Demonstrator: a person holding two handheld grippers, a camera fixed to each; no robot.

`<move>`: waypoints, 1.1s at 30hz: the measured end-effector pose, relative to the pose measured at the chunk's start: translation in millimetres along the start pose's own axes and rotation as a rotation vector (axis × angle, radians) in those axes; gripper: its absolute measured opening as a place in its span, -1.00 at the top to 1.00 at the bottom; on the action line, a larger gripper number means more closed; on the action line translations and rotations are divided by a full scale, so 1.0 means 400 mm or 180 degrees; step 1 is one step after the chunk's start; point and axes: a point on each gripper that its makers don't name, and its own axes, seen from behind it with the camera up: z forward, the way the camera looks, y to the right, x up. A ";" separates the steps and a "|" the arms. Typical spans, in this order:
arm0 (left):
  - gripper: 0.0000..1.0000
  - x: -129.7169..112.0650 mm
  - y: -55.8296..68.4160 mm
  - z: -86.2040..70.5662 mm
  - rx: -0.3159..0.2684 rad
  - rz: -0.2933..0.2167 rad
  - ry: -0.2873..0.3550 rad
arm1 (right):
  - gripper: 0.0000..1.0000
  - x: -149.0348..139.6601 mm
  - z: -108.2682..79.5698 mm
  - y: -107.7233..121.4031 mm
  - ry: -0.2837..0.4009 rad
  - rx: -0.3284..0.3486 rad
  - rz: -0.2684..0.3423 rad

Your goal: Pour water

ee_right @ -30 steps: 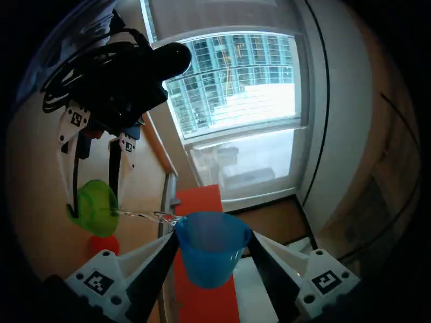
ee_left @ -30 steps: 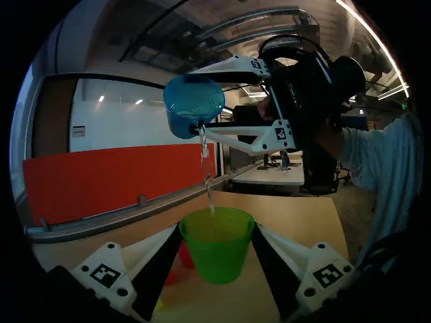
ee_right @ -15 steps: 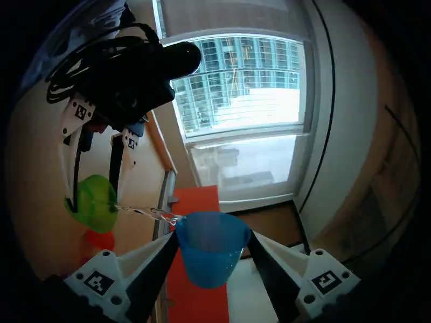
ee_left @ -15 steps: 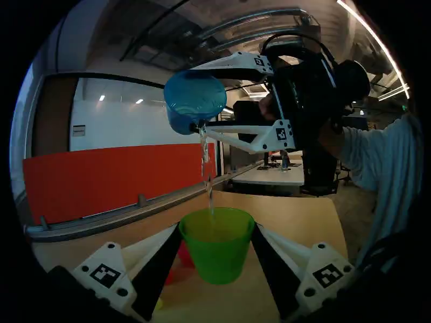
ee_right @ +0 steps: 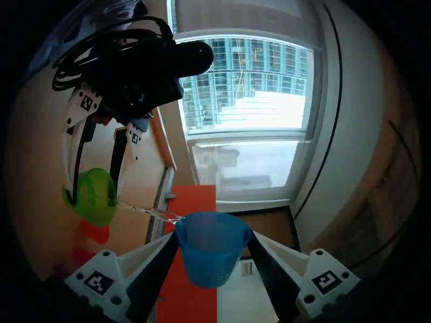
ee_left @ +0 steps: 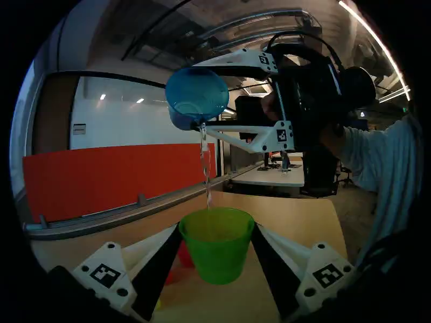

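My left gripper (ee_left: 216, 253) is shut on a green cup (ee_left: 216, 245), held upright just above the wooden table (ee_left: 301, 215). Above it, my right gripper (ee_left: 196, 105) holds a blue cup (ee_left: 196, 105) tipped on its side. A thin stream of water (ee_left: 205, 172) falls from the blue cup's rim into the green cup. In the right gripper view, my right gripper (ee_right: 213, 253) is shut on the blue cup (ee_right: 212, 248), and the water (ee_right: 148, 211) runs across to the green cup (ee_right: 92, 196) held between the left gripper's fingers (ee_right: 75, 156).
A red cup (ee_left: 186, 255) and other small coloured objects sit on the table behind the green cup. An orange partition (ee_left: 113, 180) runs along the table's far edge. A person's sleeve (ee_left: 382, 161) is at the right. A large window (ee_right: 248, 91) lies beyond.
The blue cup has tipped a little further and shifted slightly right; the water keeps flowing. The green cup stays in place.
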 end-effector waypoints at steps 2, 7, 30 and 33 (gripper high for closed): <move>-0.76 0.001 0.000 0.000 0.0002 0.0000 0.0001 | -0.85 0.001 0.001 0.001 -0.0005 -0.0010 -0.0048; -0.76 0.001 -0.001 0.000 0.0003 -0.0008 0.0006 | -0.85 0.007 0.005 0.001 -0.0011 -0.0025 -0.0133; -0.76 0.004 -0.004 -0.005 0.0016 -0.0015 0.0029 | -0.85 0.051 0.009 0.000 -0.0004 -0.0043 -0.0623; -0.76 0.005 -0.004 -0.005 0.0017 -0.0017 0.0038 | -0.85 0.055 0.008 -0.003 -0.0002 -0.0030 -0.0662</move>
